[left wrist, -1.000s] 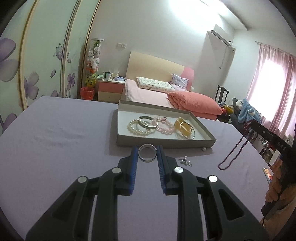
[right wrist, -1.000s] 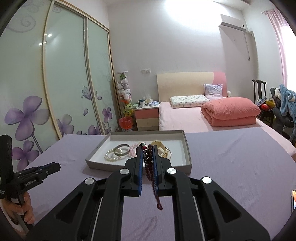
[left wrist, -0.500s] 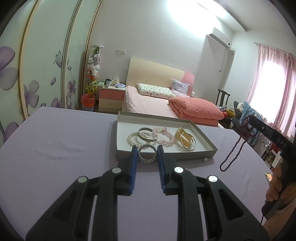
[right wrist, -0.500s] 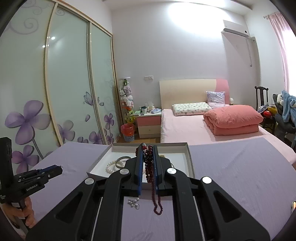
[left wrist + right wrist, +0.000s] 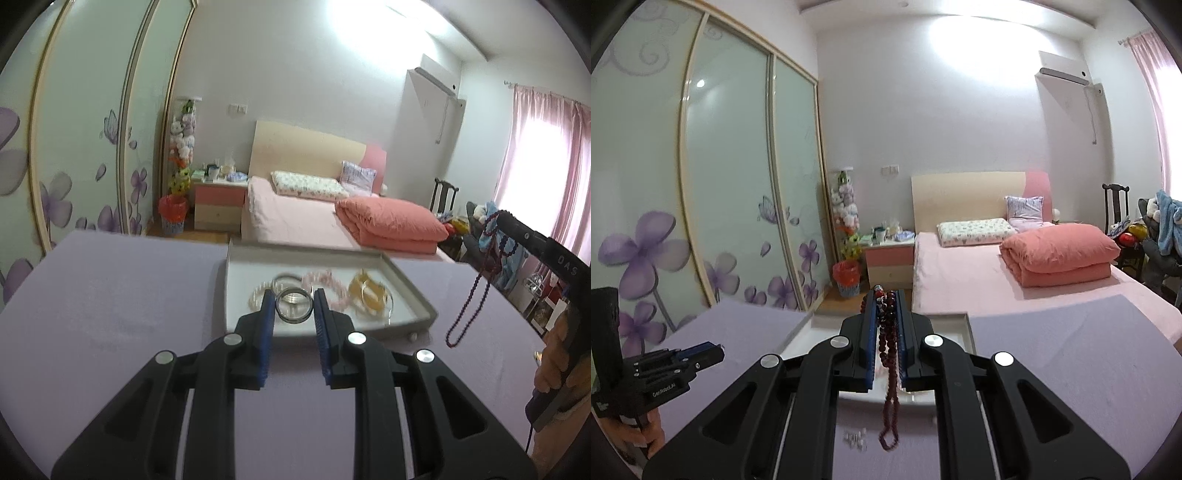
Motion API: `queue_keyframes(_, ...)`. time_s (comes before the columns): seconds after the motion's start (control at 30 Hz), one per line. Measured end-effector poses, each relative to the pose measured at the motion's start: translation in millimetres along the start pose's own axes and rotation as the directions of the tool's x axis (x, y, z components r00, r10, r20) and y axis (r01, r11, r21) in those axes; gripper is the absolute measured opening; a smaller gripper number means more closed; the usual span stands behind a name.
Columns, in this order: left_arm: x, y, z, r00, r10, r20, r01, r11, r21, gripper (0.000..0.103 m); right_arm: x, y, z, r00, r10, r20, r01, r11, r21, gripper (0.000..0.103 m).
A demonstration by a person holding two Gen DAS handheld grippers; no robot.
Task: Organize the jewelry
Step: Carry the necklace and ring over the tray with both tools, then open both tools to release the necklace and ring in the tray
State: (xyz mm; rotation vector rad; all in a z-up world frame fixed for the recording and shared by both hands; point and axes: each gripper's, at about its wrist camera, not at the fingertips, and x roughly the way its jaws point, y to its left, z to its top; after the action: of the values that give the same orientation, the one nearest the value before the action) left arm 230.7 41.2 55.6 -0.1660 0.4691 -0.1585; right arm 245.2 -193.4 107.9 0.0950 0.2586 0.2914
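both lifted toward tray [image 5: 413,291]; left jaws grip bangle [image 5: 293,305], right jaws necklace [image 5: 888,354].

Both wrist fisheyes look forward along their own tongs, angled slightly down, close above the lavender-clothed desk [image 5: 110,295], left view from the left, right from the right; both share the shallow grey cardboard tray [image 5: 410,284], pink-sheeted bed [image 5: 960,269] and flower-printed sliding wardrobe [image 5: 738,166].
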Motion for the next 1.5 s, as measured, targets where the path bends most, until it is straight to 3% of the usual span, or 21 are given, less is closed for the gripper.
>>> queue_keyframes(0.3,50.8,-8.3,42.5,0.999,-0.010,0.036,0.010,1.000,0.007,0.022,59.7,-16.8,17.2,1.000,-0.005,-0.019,0.006,0.998,0.068,0.010)
queue_keyframes(0.53,102.1,-10.9,44.6,1.000,-0.011,-0.017,0.011,1.000,-0.011,0.022,113.0,-22.6,-2.1,0.991,-0.007,-0.130,0.018,0.996,0.090,0.011)
queue_keyframes(0.57,108.8,-11.5,43.3,1.000,-0.011,-0.026,0.011,1.000,-0.010,0.022,117.7,-24.6,-6.8,0.989,-0.004,-0.149,0.019,0.995,0.102,0.013)
queue_keyframes(0.67,120.6,-11.4,40.5,0.999,-0.007,-0.042,0.006,1.000,-0.004,0.022,117.4,-27.6,-14.6,0.988,-0.002,-0.154,0.021,0.993,0.119,0.044)
queue_keyframes(1.17,191.4,-6.2,17.7,0.989,0.022,-0.145,-0.025,1.000,-0.015,0.022,121.4,-35.6,-24.6,0.983,0.007,-0.182,0.015,0.993,0.119,0.045)
queue_keyframes(1.5,201.8,0.6,6.5,0.986,0.021,-0.166,-0.025,0.999,-0.024,0.027,127.8,-37.5,-25.0,0.982,-0.007,-0.190,0.030,0.993,0.118,0.045)
